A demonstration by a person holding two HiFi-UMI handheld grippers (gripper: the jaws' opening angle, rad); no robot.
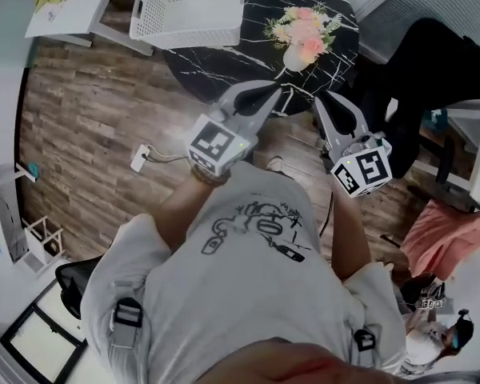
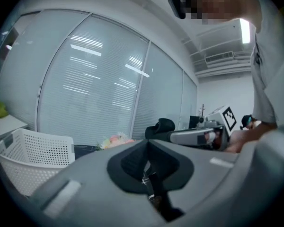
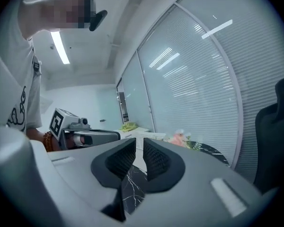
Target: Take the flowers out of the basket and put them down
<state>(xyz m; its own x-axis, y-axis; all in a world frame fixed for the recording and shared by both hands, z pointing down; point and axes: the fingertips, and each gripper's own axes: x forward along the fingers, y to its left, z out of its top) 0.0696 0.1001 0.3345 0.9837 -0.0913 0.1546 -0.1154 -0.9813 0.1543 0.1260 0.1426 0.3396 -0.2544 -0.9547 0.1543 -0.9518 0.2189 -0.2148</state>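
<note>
While held side by side above the near rim of the black marbled desk (image 1: 224, 62), point toward the flowers (image 1: 304, 29): left gripper (image 1: 274, 94) and right gripper (image 1: 322, 102). Resting on the desk beyond the tips of both sets of jaws, well apart from them, just beside the white basket (image 1: 188, 6) and outside it. Left jaws pressed together on nothing. Right jaws drawn almost together, only a thin slit left, nothing in it. From the head view alone: the wooden floor (image 1: 88, 110) and the gap between basket and flowers. From each gripper view only: the other gripper alongside, and slatted blinds (image 2: 99, 89) behind the desk. Square markers on the cubes (image 1: 216, 144) and a line drawing on the shirt (image 1: 256, 238); can't read any lettering there.
</note>
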